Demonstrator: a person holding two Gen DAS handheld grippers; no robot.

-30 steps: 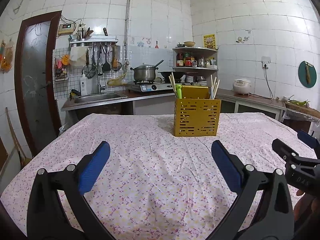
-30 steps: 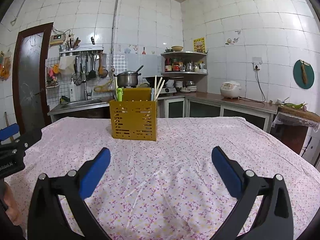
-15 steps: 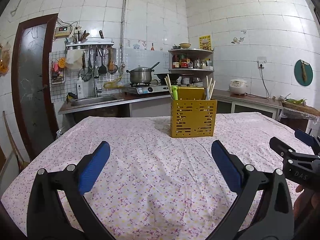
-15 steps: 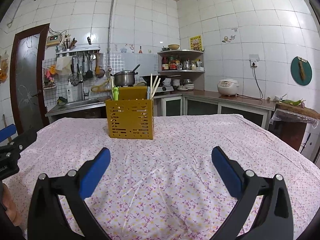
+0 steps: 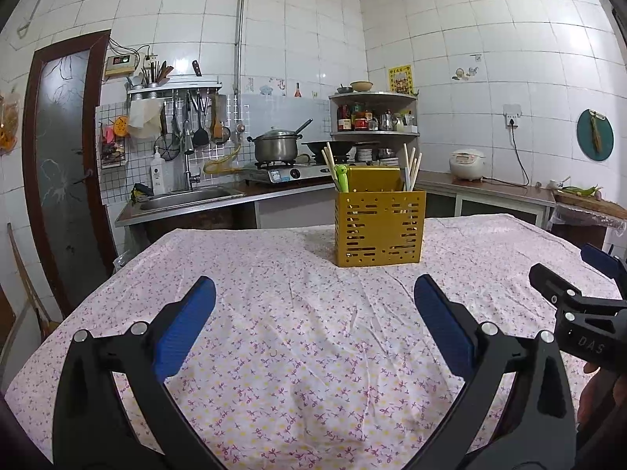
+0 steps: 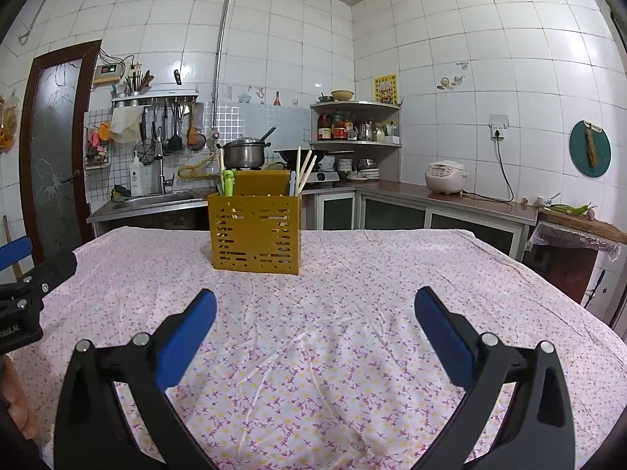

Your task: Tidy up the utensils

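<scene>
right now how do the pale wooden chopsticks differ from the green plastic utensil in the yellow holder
The pale wooden chopsticks are several thin, plain sticks; the green plastic utensil is one thicker, bright piece. The chopsticks rise well above the rim and lean at angles on both sides; the green utensil pokes up only a little, at the left. Both stand in the yellow slotted holder on the floral tablecloth.

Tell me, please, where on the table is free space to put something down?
Bare floral tablecloth runs between the yellow utensil holder and both open claws, left claw, right claw. More lies either side of the holder. The back counter is crowded.
</scene>
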